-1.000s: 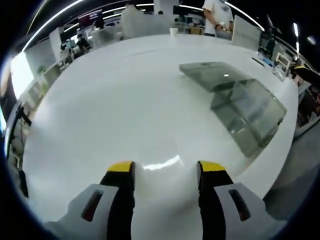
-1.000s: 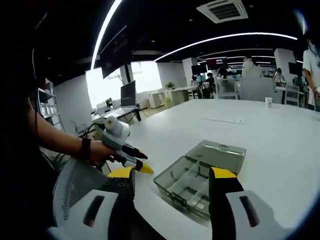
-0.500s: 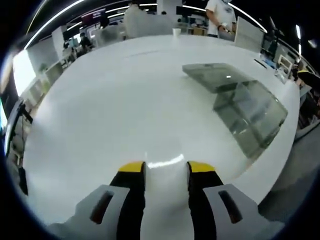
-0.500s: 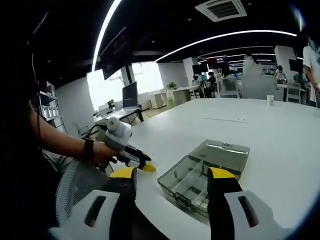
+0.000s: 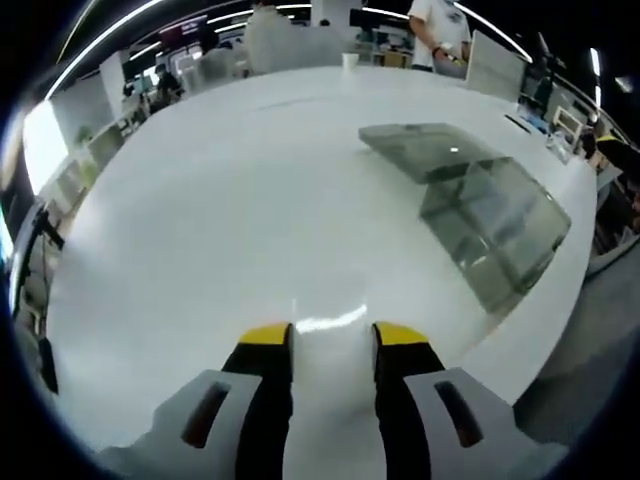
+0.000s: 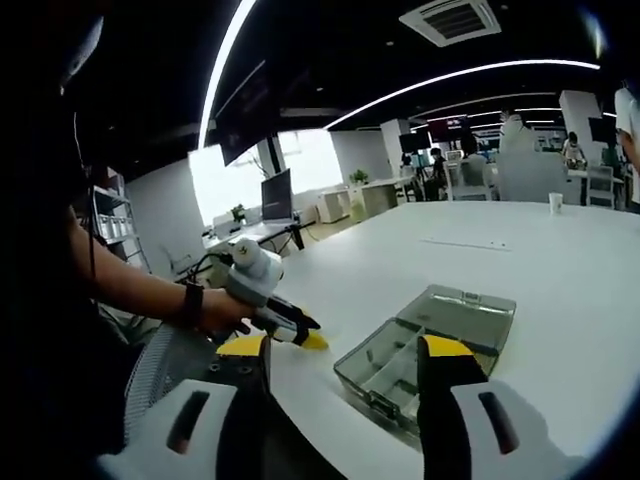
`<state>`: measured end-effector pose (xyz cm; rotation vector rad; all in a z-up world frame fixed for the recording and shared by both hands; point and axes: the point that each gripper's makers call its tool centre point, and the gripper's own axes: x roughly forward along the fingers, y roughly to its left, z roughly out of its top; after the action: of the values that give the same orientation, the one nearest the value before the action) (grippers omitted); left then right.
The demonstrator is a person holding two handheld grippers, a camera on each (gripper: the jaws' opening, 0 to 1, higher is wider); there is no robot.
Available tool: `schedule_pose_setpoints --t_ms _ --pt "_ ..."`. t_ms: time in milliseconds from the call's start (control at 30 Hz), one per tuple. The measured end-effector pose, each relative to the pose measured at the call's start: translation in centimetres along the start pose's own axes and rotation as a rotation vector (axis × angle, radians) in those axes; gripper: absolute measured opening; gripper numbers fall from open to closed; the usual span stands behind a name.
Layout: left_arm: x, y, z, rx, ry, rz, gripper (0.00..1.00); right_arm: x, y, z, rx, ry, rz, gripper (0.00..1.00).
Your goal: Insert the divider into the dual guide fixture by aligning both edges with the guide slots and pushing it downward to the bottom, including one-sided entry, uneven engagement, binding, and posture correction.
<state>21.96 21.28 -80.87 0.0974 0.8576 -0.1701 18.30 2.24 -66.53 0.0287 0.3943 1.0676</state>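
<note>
A clear grey plastic box lies on the white table, its lid folded open behind it. My left gripper hovers low over bare table, well short and left of the box, jaws narrowed but apart, nothing between them. In the right gripper view the box shows inner partitions, with its lid flat beyond. My right gripper is wide open and empty, framing the box from above the table's near edge. A hand holds the left gripper left of the box.
A paper cup and an upright panel stand at the table's far side, with people behind. A thin strip lies on the table farther out. A mesh chair back sits by the table edge.
The left gripper's jaws have drawn closer together than a second ago. The right gripper view has shifted slightly; the box itself has not moved.
</note>
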Motion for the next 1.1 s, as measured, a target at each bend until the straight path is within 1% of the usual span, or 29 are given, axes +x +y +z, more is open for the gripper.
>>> schedule_pose_setpoints --t_ms 167,267,333,433,500,600,667,833,967,1033,1067,1100 --pt "-0.1 -0.2 0.3 0.020 -0.012 -0.006 0.28 0.0 -0.1 0.1 0.005 0.001 0.010 0.56" --pt "0.0 -0.3 0.2 0.022 -0.006 -0.010 0.28 0.0 -0.3 0.0 0.003 0.013 0.009 0.55" --pt "0.0 -0.3 0.3 0.020 -0.006 -0.012 0.28 0.1 -0.2 0.2 0.008 0.009 0.012 0.54" --pt "-0.2 -0.5 0.8 0.017 -0.024 -0.018 0.28 0.2 0.0 0.3 -0.003 0.012 0.017 0.55" --pt "-0.3 -0.8 0.9 0.026 -0.028 -0.025 0.28 0.2 -0.2 0.0 -0.006 0.026 0.010 0.55" --pt "-0.5 -1.4 1.1 0.053 -0.030 -0.041 0.28 0.1 -0.3 0.0 -0.004 0.025 0.006 0.54" --pt "-0.8 -1.7 1.7 0.073 -0.049 -0.042 0.28 0.1 -0.5 -0.1 -0.001 0.027 0.003 0.55" --pt "-1.4 -2.1 2.3 0.062 -0.073 -0.051 0.28 0.2 -0.7 -0.2 0.012 0.037 0.002 0.54" --pt "-2.0 -2.3 3.0 0.062 -0.095 -0.054 0.28 0.5 -0.5 -0.4 0.016 0.051 0.017 0.53" --pt "-2.4 -2.7 3.5 0.053 -0.108 -0.060 0.28 0.6 -0.6 -0.3 0.017 0.055 0.020 0.53" --pt "-2.8 -3.0 4.1 0.061 -0.131 -0.058 0.28 0.7 -0.7 -0.3 0.023 0.056 0.022 0.53" --pt "-3.0 -3.1 4.4 0.071 -0.137 -0.055 0.28 0.7 -0.8 -0.2 0.024 0.053 0.021 0.53"
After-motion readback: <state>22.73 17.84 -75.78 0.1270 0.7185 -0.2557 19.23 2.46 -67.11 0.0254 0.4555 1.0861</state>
